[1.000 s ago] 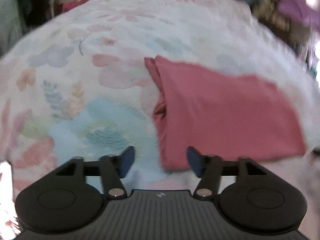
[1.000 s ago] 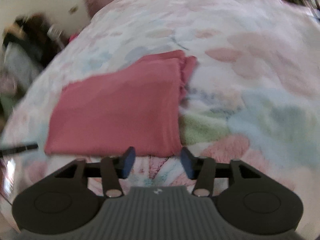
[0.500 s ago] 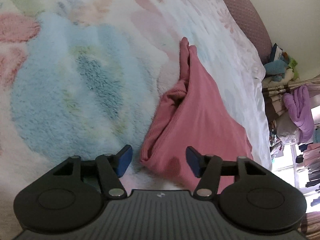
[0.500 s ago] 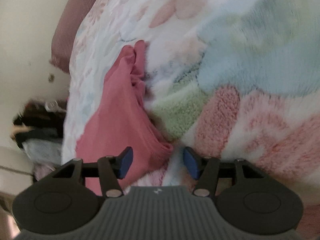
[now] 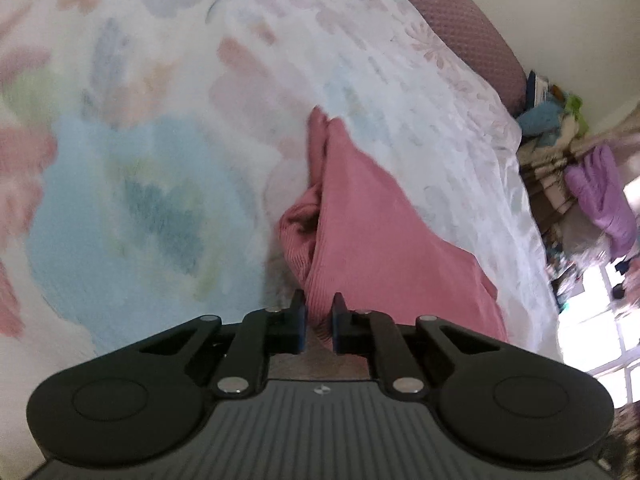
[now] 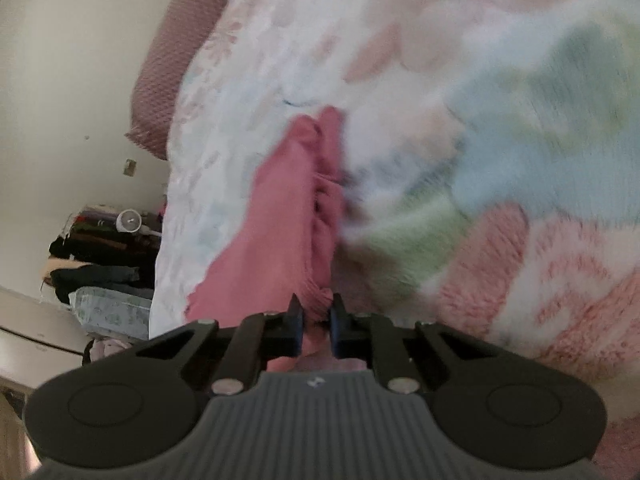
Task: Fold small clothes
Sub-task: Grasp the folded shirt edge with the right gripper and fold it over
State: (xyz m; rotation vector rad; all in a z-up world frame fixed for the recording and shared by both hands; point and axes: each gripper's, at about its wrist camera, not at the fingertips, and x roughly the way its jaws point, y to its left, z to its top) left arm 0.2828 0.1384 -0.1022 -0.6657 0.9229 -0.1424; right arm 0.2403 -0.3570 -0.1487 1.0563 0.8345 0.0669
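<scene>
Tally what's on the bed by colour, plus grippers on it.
Pink garment: 1
Pastel floral fleece blanket: 1
Grippers, jaws closing on the garment's near edge: 2, left gripper and right gripper
Total: 4

Bed (image 5: pixel 400 92), covered by fluffy pastel floral blanket (image 5: pixel 140 184). One pink garment (image 5: pixel 360 220) lay on it, bunched. Mauve pillow (image 5: pixel 460 12) sat at far edge.
</scene>
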